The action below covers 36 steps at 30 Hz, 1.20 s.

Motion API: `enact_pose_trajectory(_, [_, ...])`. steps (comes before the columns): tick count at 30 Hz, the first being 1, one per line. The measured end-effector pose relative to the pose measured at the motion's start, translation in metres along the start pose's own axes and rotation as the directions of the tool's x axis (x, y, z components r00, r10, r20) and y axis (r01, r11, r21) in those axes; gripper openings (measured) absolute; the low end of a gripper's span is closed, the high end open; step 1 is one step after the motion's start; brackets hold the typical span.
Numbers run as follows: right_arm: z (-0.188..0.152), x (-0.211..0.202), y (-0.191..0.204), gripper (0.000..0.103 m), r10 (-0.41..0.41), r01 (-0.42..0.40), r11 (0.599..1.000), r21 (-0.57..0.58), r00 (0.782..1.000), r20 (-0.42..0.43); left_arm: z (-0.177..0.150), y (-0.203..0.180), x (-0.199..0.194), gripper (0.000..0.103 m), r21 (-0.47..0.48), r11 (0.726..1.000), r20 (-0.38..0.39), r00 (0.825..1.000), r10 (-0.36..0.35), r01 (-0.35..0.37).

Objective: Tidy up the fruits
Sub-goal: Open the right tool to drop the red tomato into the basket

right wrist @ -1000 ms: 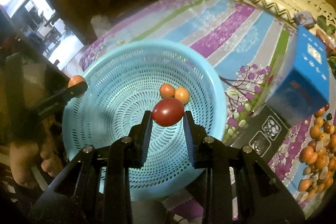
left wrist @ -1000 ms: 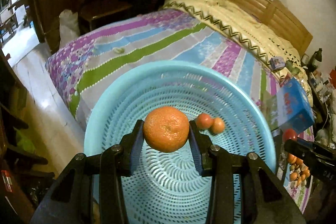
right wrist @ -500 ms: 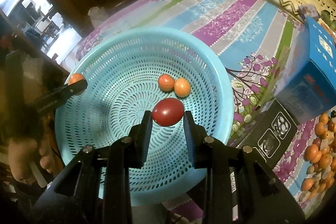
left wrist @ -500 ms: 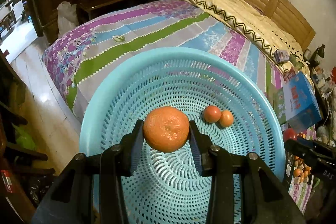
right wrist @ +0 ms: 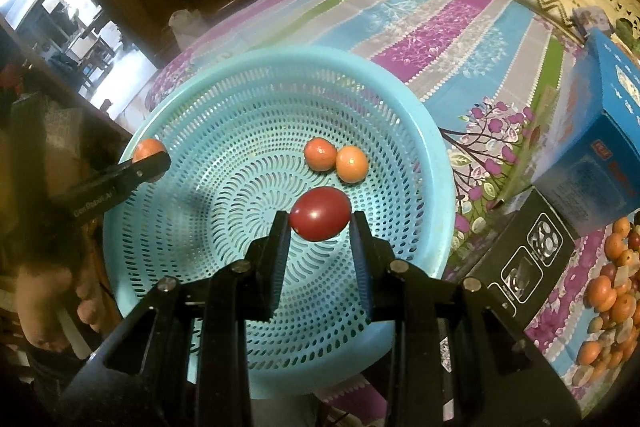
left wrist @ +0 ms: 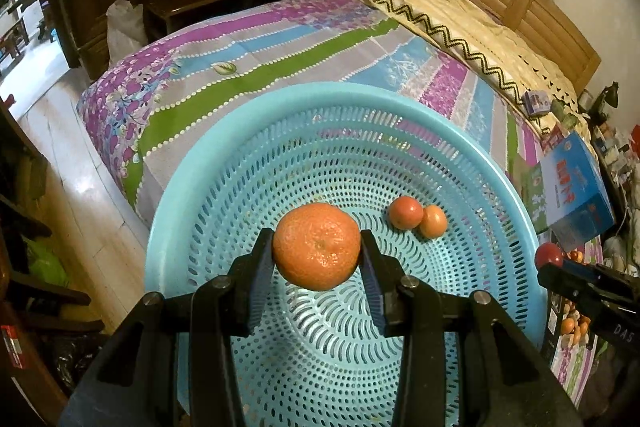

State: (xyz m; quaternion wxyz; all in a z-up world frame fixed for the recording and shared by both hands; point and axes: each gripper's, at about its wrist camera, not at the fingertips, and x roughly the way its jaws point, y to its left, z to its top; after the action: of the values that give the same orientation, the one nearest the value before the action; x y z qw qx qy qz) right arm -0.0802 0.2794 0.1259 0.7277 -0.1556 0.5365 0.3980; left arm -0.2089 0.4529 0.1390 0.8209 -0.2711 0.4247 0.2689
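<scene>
While both hover over the blue basket [left wrist: 192, 195], the left gripper [left wrist: 317, 255] pinches an orange [left wrist: 316, 246]. The right gripper [right wrist: 320, 223] clamps what looks like a red tomato [right wrist: 319, 213].

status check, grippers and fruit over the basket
Left gripper shut on orange. Right gripper shut on red tomato. Both over blue basket; two small fruits inside, drop zone clear.
</scene>
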Motion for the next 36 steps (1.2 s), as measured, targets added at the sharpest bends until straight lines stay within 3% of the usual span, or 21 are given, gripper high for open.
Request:
enact_pose_trajectory(34, [0.002, 0.006, 0.0, 0.032, 0.004, -0.004, 1.0, 0.005, 1.0, 0.002, -0.009, -0.018, 0.015, 0.043, 0.053, 0.998, -0.052, 0.998, -0.02, 0.023])
enact_pose_trajectory(36, [0.002, 0.006, -0.002, 0.051, 0.001, -0.001, 1.0, 0.017, 1.0, 0.006, -0.01, -0.019, 0.02, 0.066, 0.06, 0.998, -0.078, 0.997, -0.019, 0.024])
